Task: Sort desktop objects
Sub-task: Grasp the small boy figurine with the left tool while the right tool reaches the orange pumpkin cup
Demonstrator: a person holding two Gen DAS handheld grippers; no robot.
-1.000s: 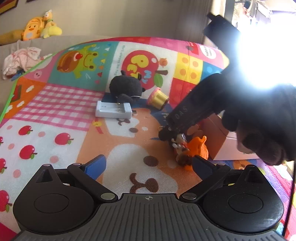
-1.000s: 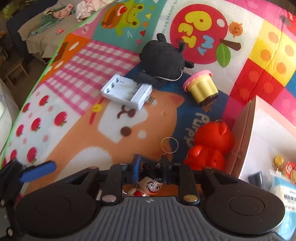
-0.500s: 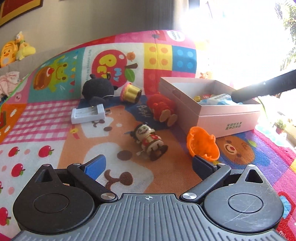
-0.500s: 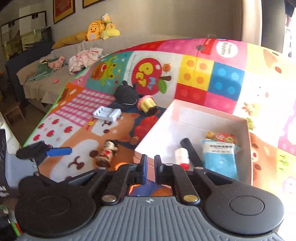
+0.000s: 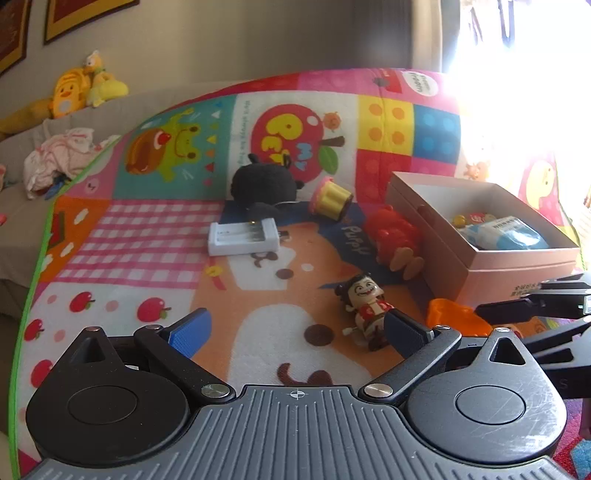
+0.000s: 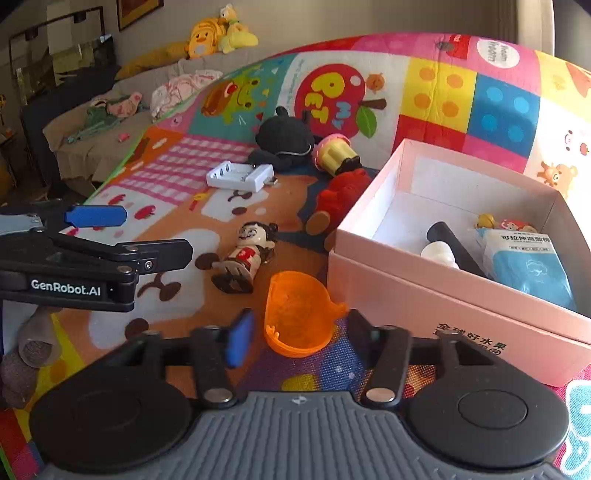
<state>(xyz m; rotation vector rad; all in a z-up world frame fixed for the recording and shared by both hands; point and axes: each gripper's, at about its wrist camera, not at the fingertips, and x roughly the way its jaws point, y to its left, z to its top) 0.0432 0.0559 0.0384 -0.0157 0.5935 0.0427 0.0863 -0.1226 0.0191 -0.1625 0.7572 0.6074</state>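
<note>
A pink box (image 6: 436, 284) (image 5: 491, 273) on the colourful mat holds a blue packet (image 6: 528, 262), a black and white item and small figures. Loose on the mat lie a doll figure (image 6: 243, 254) (image 5: 365, 306), an orange cup (image 6: 295, 317) (image 5: 454, 321), a red bear (image 6: 340, 199) (image 5: 395, 236), a yellow pudding toy (image 6: 332, 153), a black plush (image 6: 284, 138) and a white battery charger (image 6: 240, 177) (image 5: 243, 236). My right gripper (image 6: 295, 332) is open with the orange cup between its fingers. My left gripper (image 5: 295, 328) is open and empty, its right finger beside the doll.
A sofa (image 6: 96, 122) with clothes and yellow plush toys (image 6: 218, 33) stands beyond the mat's far left edge. Bright window glare (image 5: 517, 74) washes out the far right. The left gripper's body (image 6: 81, 273) reaches in from the left of the right wrist view.
The right gripper let go of the doll, which now lies on the mat, swung over the box and came down open around the orange cup. The left gripper stayed open.
</note>
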